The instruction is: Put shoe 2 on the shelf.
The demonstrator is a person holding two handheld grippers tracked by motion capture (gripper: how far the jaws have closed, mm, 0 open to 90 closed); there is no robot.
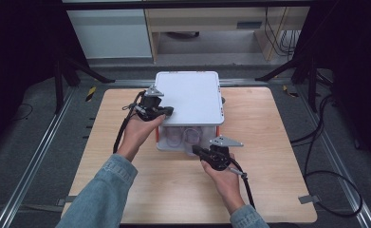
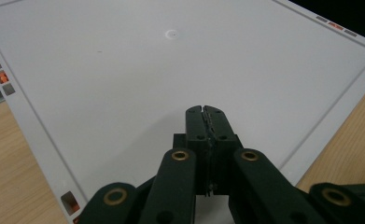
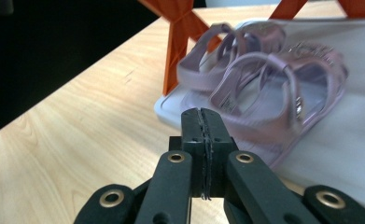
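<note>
A white shoe box with a flat white lid (image 1: 189,97) stands at the far middle of the wooden table (image 1: 268,142). Its front shows orange corner posts (image 3: 175,42) and a pair of pink strappy sandals (image 3: 264,79) on the white base (image 3: 164,106). My left gripper (image 1: 169,111) is shut with nothing in it, its tips over the lid (image 2: 171,70) near the lid's left edge. My right gripper (image 1: 195,150) is also shut and empty. It sits low at the box's front, tips (image 3: 201,113) pointing at the sandals (image 1: 183,137).
Bare tabletop lies in front of the box and on both sides. Black cables (image 1: 325,156) trail over the floor to the right. Dark stand legs (image 1: 78,71) flank the table's far corners, and pale furniture (image 1: 207,28) stands behind.
</note>
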